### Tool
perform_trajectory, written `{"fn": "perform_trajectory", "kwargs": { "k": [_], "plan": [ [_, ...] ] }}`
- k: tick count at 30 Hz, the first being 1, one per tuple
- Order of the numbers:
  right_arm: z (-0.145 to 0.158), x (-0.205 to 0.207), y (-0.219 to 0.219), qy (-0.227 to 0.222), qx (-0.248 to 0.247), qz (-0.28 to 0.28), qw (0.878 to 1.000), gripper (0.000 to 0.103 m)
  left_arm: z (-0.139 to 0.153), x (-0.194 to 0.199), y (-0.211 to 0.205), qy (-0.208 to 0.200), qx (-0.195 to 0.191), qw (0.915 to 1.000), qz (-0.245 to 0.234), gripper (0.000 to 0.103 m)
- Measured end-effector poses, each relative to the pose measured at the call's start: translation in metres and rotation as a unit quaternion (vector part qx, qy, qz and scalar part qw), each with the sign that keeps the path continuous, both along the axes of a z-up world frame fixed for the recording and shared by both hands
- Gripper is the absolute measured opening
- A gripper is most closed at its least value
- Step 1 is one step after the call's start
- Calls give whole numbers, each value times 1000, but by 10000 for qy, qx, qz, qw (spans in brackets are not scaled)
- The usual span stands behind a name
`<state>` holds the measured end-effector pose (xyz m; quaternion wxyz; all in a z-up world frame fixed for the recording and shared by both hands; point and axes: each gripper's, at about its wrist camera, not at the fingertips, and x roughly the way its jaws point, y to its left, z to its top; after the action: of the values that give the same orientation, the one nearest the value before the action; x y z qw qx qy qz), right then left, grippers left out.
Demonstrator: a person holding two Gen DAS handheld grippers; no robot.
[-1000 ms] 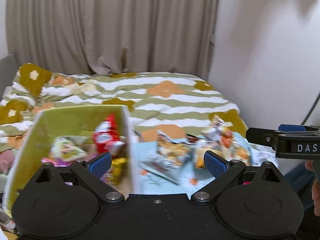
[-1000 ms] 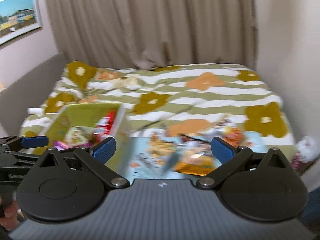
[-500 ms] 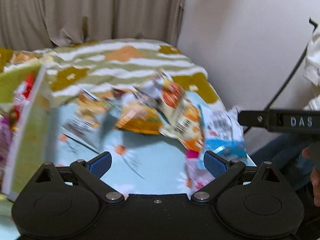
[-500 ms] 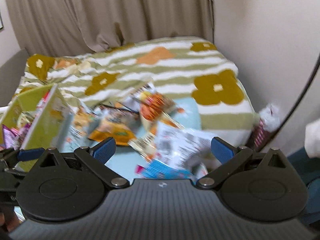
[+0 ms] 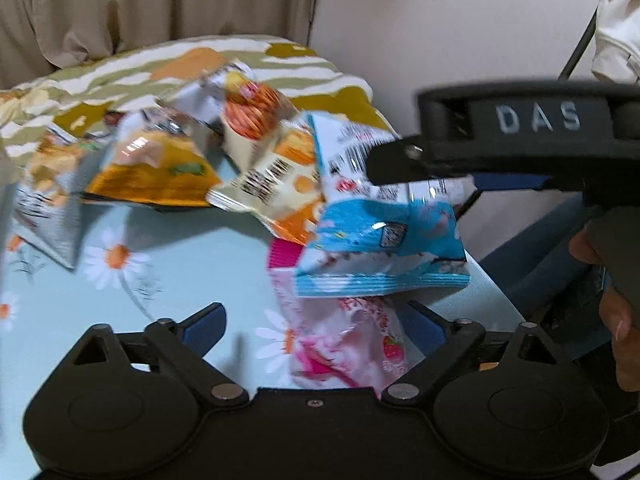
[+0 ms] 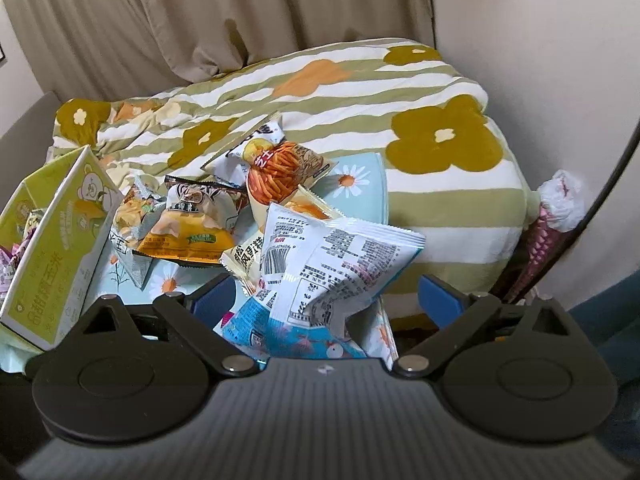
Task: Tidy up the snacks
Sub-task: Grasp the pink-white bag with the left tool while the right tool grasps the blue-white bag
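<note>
Right gripper is spread wide around the crinkled blue-and-white foil snack packet, its blue pads either side and not yet pressing in. Left gripper is open too, empty, low over the pink strawberry-print packet on the pale blue daisy-print cloth. Beyond lie the loose ones: the orange-stick snack bag, the yellow-orange chip bag and more, heaped on the cloth. At far left, the yellow-green cardboard box already shows some packets inside, so I'd call it partly done, with a fair pile left. Half a second ago both cameras looked at the pile from further off; now they've dropped in close, the right gripper straddling the blue packet.
</note>
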<state>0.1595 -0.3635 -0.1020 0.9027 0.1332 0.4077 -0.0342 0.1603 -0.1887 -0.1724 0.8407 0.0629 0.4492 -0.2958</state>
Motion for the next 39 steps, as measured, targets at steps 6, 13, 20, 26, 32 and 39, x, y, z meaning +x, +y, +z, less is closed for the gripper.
{"fn": "perform_trajectory", "kwargs": {
  "k": [6, 13, 20, 26, 32, 39],
  "plan": [
    [-14, 12, 2, 113, -7, 214, 9997, 103, -22, 2, -14, 195, 100, 9997, -143, 76],
    [-22, 21, 1, 179, 16, 339, 9993, 103, -25, 1, -17, 127, 38, 9998, -146, 55],
    [-28, 27, 1, 202, 46, 448, 9988, 103, -22, 3, -10, 124, 35, 9999, 13, 51],
    [-34, 32, 0, 275, 116, 558, 9980, 103, -18, 4, -2, -25, 186, 9997, 141, 49],
    [-37, 34, 3, 271, 53, 661, 9974, 103, -16, 7, 13, -84, 333, 9986, 397, 49],
    [-39, 35, 6, 266, -116, 791, 9964, 103, -13, 9, 41, -90, 428, 9960, 785, 49]
  ]
}}
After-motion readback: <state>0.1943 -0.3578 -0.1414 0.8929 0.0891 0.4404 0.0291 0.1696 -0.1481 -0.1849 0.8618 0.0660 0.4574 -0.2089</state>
